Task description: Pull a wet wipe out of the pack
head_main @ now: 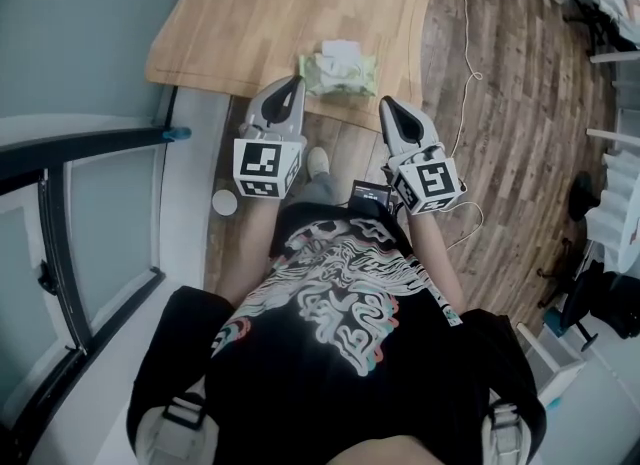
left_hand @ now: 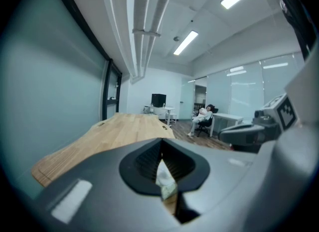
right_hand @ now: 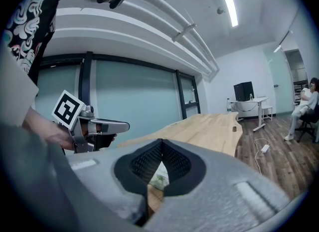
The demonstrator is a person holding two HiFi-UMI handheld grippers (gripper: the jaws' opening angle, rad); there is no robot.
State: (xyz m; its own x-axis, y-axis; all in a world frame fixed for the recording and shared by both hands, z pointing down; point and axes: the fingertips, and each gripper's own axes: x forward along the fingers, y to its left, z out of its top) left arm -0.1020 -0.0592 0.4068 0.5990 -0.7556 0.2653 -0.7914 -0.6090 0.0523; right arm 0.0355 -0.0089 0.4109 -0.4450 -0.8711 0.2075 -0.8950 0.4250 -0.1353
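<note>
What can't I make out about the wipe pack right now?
Flap open or shut, and whether a wipe sticks out: head view, the wet wipe pack is too small.
Most of the pack: left gripper view, the shut left tool hides all but a sliver with its own body.
The same in the right gripper view, behind the shut right tool.
Left tool tip touching the pack or apart: head view, too small.

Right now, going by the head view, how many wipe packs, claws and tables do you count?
Wet wipe pack: 1
Claws: 2 (left claw, right claw)
Wooden table: 1
Total: 4
</note>
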